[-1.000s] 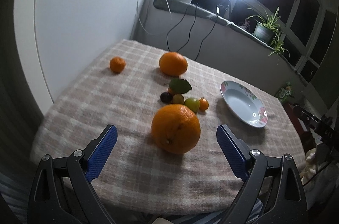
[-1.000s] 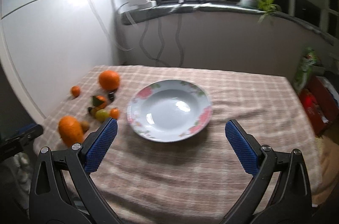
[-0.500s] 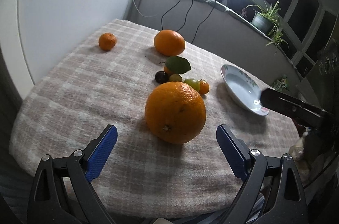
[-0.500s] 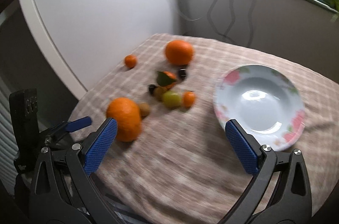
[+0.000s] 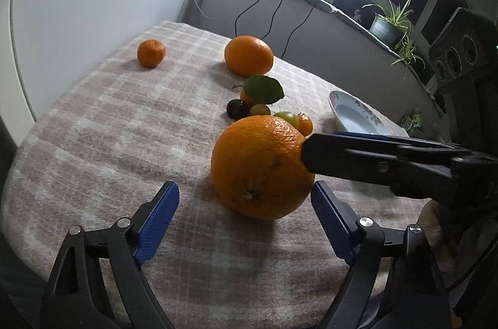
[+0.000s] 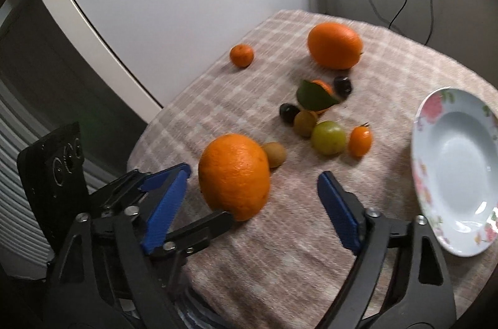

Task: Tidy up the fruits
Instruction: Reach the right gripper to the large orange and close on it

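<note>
Plainly the big orange (image 5: 261, 167) sits on the checked desk (image 5: 124, 126) near its front edge, well short of the plate (image 6: 457, 170), with both claws closing on it at once. The left claw (image 5: 244, 201) and right claw (image 6: 252, 192) each straddle it, pads spread and not yet pressing. I expect their fingers to collide, nudging the round fruit off the desk edge.

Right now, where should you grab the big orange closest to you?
Grab the big orange across its round middle, coming from the near table edge. It sits free on the cloth, and the left tool is closing with one pad either side, not pressing yet.
</note>
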A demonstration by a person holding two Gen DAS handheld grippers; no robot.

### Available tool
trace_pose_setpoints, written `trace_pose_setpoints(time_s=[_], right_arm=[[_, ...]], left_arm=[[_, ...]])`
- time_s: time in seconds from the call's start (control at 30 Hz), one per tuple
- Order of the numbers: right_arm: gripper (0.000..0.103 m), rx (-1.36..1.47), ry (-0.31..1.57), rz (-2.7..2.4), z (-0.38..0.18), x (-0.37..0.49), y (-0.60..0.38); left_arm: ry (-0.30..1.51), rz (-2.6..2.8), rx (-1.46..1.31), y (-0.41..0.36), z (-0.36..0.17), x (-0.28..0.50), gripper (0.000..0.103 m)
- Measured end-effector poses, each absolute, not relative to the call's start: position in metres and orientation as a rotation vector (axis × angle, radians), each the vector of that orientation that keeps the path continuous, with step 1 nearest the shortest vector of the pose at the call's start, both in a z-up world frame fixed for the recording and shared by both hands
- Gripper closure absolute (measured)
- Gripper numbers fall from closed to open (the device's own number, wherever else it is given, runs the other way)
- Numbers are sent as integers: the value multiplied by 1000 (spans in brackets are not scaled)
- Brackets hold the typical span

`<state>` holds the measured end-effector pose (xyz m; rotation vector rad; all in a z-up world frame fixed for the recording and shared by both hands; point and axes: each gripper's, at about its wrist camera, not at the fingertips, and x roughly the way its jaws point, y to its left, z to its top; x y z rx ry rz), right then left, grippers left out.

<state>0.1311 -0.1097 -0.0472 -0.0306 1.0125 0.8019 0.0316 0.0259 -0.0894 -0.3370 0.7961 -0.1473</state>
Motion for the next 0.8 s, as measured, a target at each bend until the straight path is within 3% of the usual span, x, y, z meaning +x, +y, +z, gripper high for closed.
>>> trace_pose_setpoints(time_s=[0.3,0.43,0.8], right_arm=[[44,19,1109,847,-58,140,-101],[44,26,1117,839,-58,141,-101],[45,86,1106,828,-56,140,-112]], left_arm=[[794,-206,-375,25,-96,40,21],[795,-243,-405,23,-100,44,30],[771,-220,-389,11,-92,41,32]])
